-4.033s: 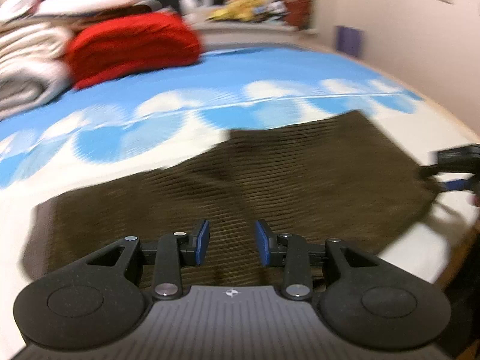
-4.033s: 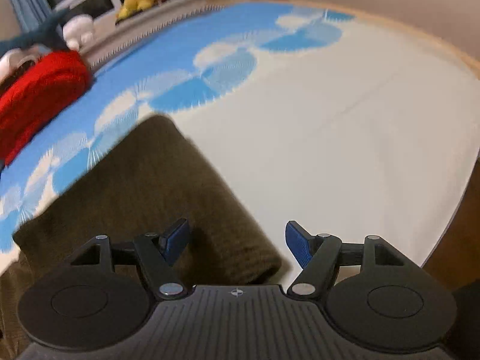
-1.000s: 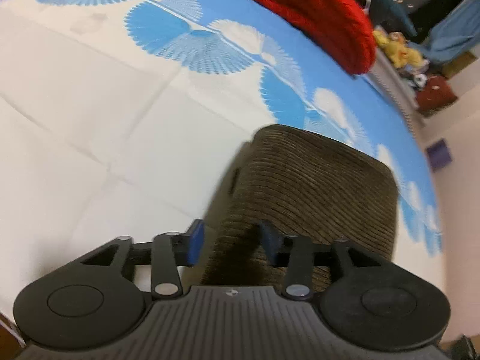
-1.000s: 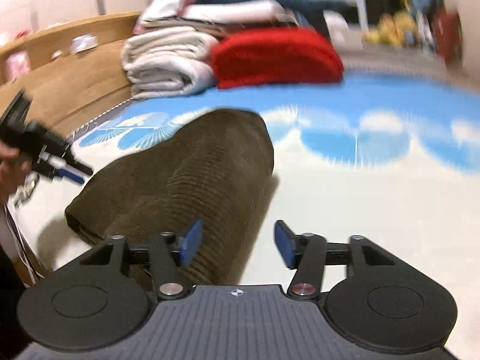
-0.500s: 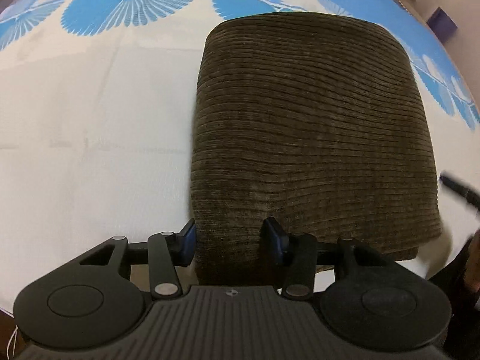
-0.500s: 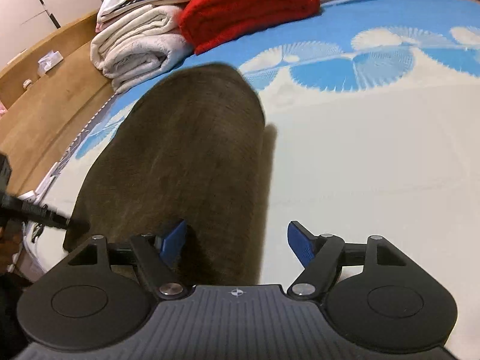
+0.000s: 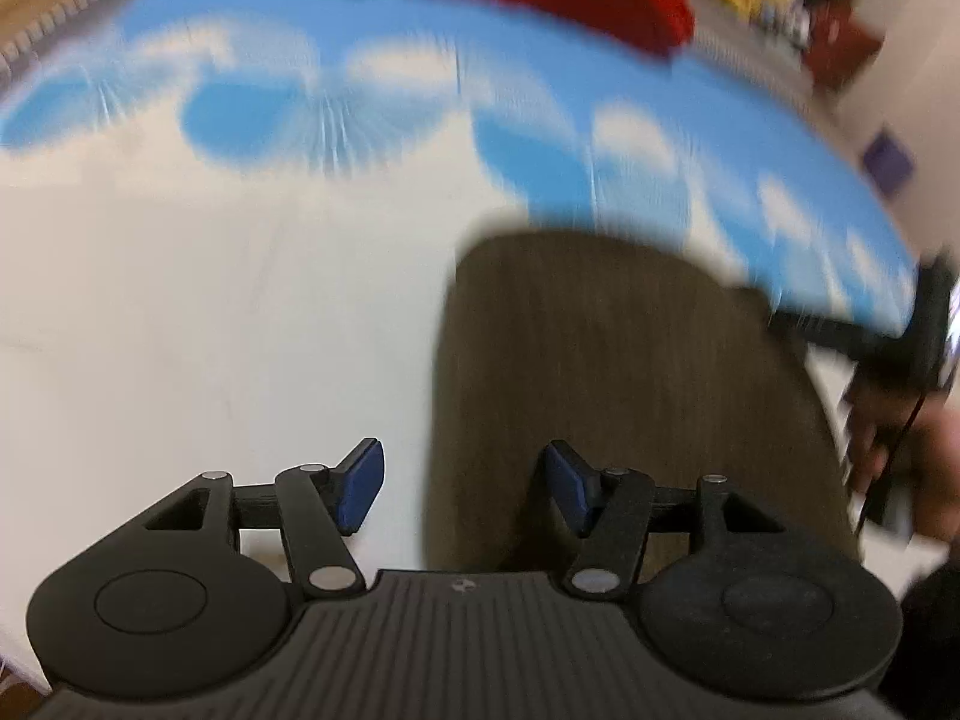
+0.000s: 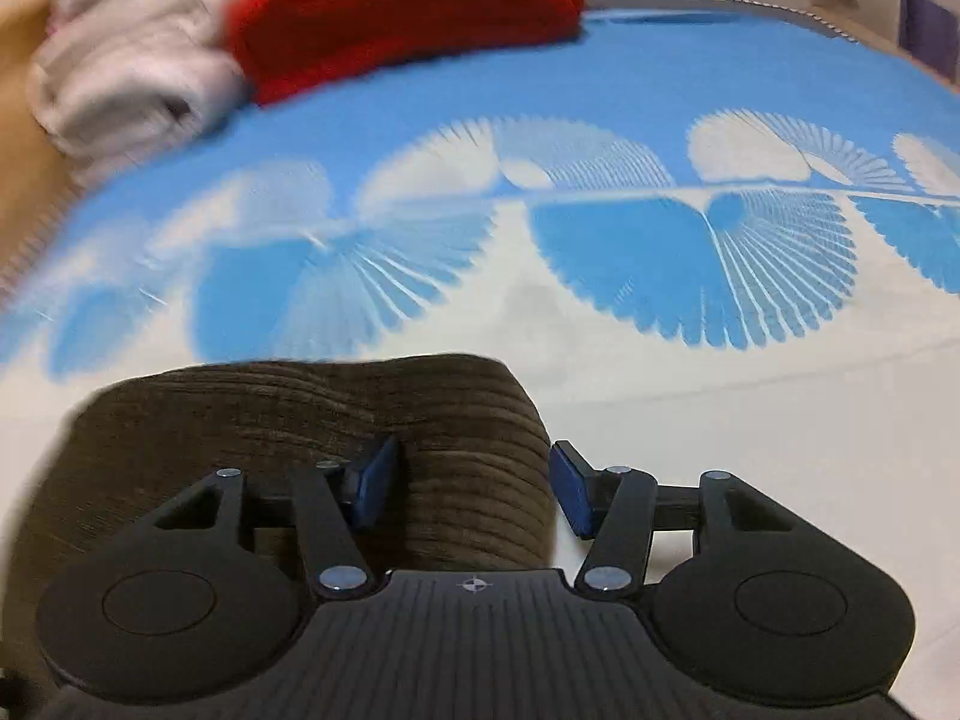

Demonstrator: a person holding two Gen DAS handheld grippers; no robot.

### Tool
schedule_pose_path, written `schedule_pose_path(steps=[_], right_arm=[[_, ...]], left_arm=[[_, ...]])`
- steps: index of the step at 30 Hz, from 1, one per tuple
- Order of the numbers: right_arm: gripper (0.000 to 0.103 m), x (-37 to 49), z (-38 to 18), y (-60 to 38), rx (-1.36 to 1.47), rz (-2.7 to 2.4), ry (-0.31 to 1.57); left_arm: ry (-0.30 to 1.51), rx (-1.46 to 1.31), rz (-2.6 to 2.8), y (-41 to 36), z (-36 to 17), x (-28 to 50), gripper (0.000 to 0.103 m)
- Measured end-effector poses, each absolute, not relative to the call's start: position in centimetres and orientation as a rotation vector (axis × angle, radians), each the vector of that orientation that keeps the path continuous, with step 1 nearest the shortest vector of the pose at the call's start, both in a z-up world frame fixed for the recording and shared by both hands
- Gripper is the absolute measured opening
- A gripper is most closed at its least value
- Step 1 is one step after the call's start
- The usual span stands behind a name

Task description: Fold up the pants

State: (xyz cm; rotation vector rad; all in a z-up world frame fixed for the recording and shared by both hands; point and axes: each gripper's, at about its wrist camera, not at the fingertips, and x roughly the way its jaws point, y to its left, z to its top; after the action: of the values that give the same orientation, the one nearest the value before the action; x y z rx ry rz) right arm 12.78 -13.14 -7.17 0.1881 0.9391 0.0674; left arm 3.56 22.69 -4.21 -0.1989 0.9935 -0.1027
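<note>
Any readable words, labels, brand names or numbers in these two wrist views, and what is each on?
None can be read.
A small round emblem on the left gripper body: a mark, not text.
The same emblem on the right gripper body: no letters.
The brown pants and bedsheet show no label or print wording.

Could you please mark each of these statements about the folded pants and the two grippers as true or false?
1. The brown pants lie folded on the blue and white bedspread. True.
2. The left gripper is clamped shut on the pants. False: its jaws stand apart, the fabric's edge between them, unpinched.
3. A red folded item lies beyond the pants. True.
4. The right gripper hovers over bare bedspread only. False: the corner of the pants lies between its open jaws.
5. The pants are bright blue. False: they are brown and ribbed.
</note>
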Motion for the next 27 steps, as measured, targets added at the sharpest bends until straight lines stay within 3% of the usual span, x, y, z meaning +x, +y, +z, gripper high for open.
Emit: schedule_pose_path(steps=[4, 7, 9, 16, 20, 23, 27], right_arm=[[0.058, 13.3, -7.5, -12.2, 0.120, 0.063, 0.922], [0.059, 13.3, -7.1, -12.8, 0.133, 0.092, 0.931], [0.059, 12.9, -6.1, -13.5, 0.153, 0.114, 0.929], [0.066, 5.2, -1.3, -14.5, 0.217, 0.344, 0.834], [0.066, -0.3, -2.8, -13.1, 0.030, 0.537, 0.907], [0.066, -3.3, -5.3, -12.6, -0.186, 0.543, 0.910], [0.073, -2.0, -4.9, -13.9, -0.079, 0.536, 0.960]], left_arm=[[0.885, -0.222, -0.195, 21.9, -2.6, 3.7, 0.058], [0.904, -0.182, -0.276, 20.3, -3.1, 4.1, 0.035], [1.036, -0.140, -0.252, 19.4, -5.3, 5.1, 0.020], [1.065, -0.183, -0.197, 20.5, -5.3, 5.1, 0.020], [1.024, -0.246, -0.246, 20.9, -4.2, 3.9, 0.021], [1.119, -0.165, -0.266, 20.2, -6.0, 4.2, 0.021], [1.119, -0.091, -0.256, 19.4, -6.2, 3.4, 0.025]])
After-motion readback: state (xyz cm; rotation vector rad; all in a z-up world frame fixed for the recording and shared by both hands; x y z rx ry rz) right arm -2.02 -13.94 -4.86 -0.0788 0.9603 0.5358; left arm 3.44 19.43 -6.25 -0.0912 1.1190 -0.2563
